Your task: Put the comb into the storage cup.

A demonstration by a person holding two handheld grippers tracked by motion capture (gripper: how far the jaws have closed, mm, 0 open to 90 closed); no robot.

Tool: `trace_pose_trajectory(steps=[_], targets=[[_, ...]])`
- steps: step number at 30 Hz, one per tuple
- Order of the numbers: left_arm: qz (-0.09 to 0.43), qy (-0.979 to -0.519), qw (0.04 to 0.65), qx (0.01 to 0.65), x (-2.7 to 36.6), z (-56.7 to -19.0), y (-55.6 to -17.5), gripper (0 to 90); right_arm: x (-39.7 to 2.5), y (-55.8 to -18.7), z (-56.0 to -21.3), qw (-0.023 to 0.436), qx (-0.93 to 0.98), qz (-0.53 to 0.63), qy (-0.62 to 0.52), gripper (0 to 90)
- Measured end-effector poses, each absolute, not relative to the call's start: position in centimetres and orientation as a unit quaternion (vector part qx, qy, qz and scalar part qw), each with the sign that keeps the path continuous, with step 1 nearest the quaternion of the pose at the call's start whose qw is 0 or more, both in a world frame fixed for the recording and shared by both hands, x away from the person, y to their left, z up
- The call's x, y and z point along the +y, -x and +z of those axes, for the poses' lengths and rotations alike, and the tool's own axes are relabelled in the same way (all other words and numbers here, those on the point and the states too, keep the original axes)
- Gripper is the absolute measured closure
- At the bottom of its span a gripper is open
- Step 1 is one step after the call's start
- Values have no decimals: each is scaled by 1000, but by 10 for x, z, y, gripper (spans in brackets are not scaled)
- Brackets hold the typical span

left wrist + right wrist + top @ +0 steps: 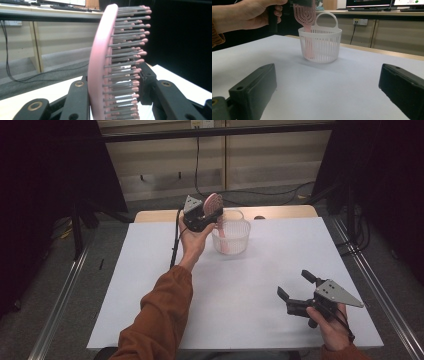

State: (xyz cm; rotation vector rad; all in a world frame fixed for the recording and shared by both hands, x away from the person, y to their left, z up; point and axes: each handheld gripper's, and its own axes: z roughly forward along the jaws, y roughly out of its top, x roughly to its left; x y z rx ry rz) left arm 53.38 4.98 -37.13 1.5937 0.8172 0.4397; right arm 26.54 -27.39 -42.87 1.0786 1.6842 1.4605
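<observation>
Pink hairbrush [105, 67] clamped by left gripper [202, 215]; right gripper [296, 290] fingers wide apart.

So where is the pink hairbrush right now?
The pink hairbrush is at the far middle of the table in the high view, its head clamped in the left tongs and its handle down inside the white basket.
</observation>
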Motion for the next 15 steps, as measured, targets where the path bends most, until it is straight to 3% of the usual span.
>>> trace_pose_trajectory(steps=[15], targets=[[159, -688, 601, 374, 67, -376, -539, 606, -273, -266, -430, 322, 647, 554, -413, 7]])
